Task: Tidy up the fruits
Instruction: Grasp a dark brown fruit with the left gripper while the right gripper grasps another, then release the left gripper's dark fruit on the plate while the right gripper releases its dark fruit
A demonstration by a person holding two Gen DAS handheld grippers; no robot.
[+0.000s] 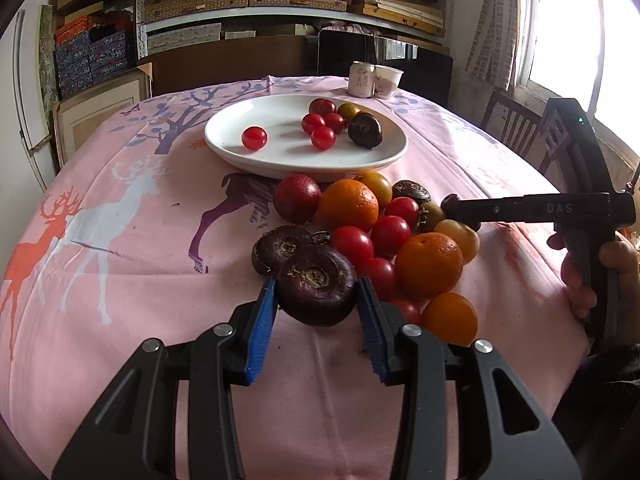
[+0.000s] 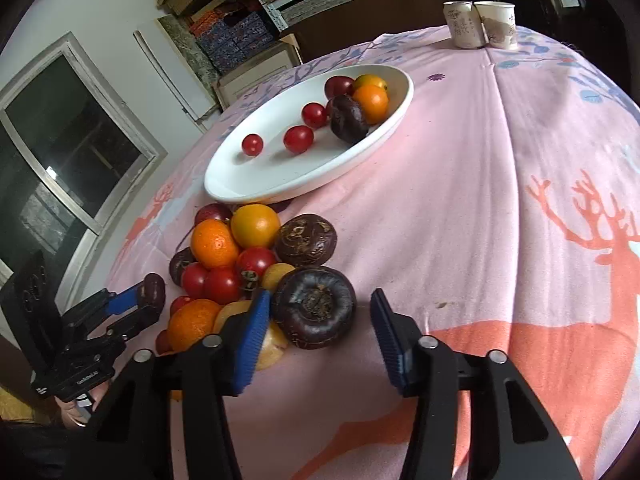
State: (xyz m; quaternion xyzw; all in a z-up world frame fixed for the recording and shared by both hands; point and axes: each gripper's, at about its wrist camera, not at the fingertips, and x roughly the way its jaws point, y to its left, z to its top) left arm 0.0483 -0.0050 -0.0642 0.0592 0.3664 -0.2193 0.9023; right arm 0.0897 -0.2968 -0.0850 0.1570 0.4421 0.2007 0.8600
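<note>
**Operator:** Currently, which step is in hand?

**Technician:** Pick-up from the heap. The left claw (image 1: 316, 300) pinches a dark water chestnut (image 1: 317, 285) at the near edge of the fruit heap (image 1: 372, 232); both blue pads touch its flanks. The right claw (image 2: 320, 320) straddles a second dark chestnut (image 2: 314, 307): the left pad touches it, the right pad stands clear, so that claw is still spread and holds nothing.

**Operator:** Where does the fruit belong?

**Technician:** Judging by the task, on the white plate (image 1: 240, 152), at twelve o'clock from the heap in the left wrist view. It already carries cherry tomatoes (image 1: 254, 138), one dark chestnut and some orange fruit. The heap lies on the pink cloth of the surface (image 1: 120, 280), just in front of the plate rim.

**Operator:** What does the next move call for?

**Technician:** Probably a straight lift of the left claw, since neighbouring tomatoes touch the chestnut and may roll. The right claw would need to close fully before lifting.
</note>
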